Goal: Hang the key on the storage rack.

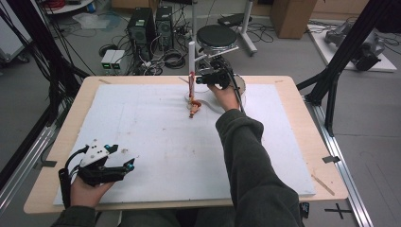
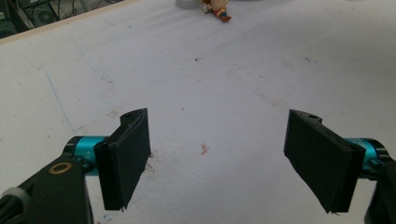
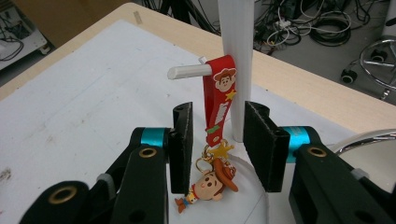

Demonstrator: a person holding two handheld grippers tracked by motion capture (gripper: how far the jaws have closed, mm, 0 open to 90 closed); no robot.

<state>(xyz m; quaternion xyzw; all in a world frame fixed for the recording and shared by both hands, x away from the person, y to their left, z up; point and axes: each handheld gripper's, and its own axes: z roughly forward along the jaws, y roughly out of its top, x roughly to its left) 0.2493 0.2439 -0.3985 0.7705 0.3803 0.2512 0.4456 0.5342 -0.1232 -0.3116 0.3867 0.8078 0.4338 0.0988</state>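
Note:
A white stand (image 1: 191, 56) with a side peg (image 3: 187, 71) rises at the far middle of the white board (image 1: 156, 142). From the peg hangs a red keychain strap (image 3: 219, 93), and a small cowboy figure (image 3: 212, 184) dangles below it, close to the stand's base. My right gripper (image 3: 218, 135) is open, its jaws on either side of the strap's lower end with a gap on each side. It reaches the stand from the right (image 1: 201, 79). My left gripper (image 1: 122, 157) rests open at the front left over bare board (image 2: 217, 154), with the figure (image 2: 217, 9) far ahead.
A round metal-rimmed object (image 3: 373, 140) lies just right of the stand, behind the right hand. The wooden table edge (image 1: 293, 90) borders the board. Beyond it stand a stool (image 1: 216, 35), computer towers (image 1: 149, 26) and black frame struts (image 1: 340, 52).

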